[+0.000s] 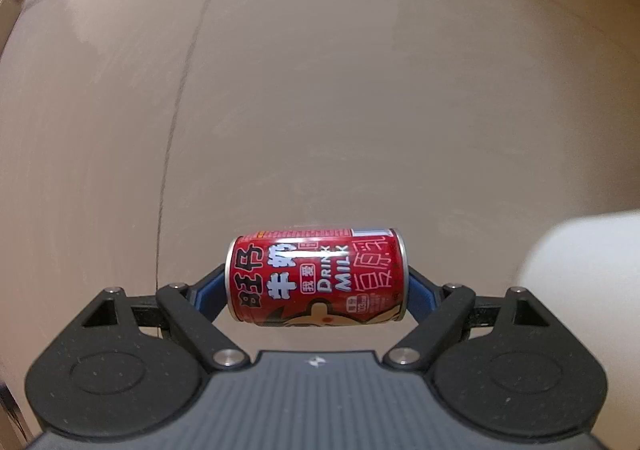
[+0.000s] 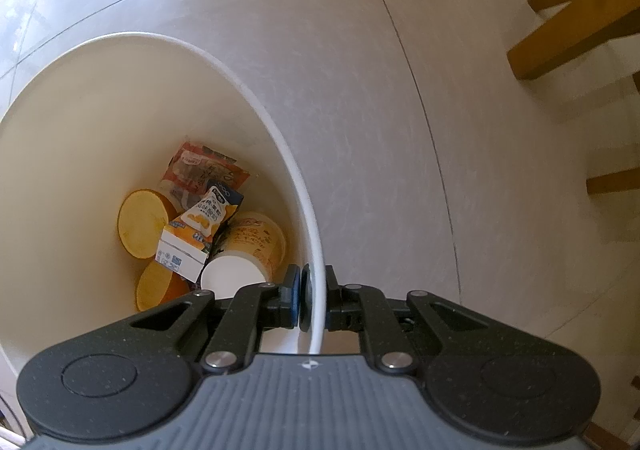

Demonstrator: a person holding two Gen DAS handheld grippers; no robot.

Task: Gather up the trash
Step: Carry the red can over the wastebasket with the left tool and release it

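I'm gripping the can (image 1: 316, 276) end to end in the left gripper (image 1: 316, 290), low centre, clear of the floor, for binning. My right gripper (image 2: 310, 300) is pinching the bin (image 2: 224, 61) rim, steadying it.

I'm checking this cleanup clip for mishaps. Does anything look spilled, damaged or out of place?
Nothing stands out. The red milk can is held sideways, end to end, in the left gripper, undented. The right gripper pinches the rim of the white bin, and the wrappers and cups lie inside it. No spill shows on the floor.
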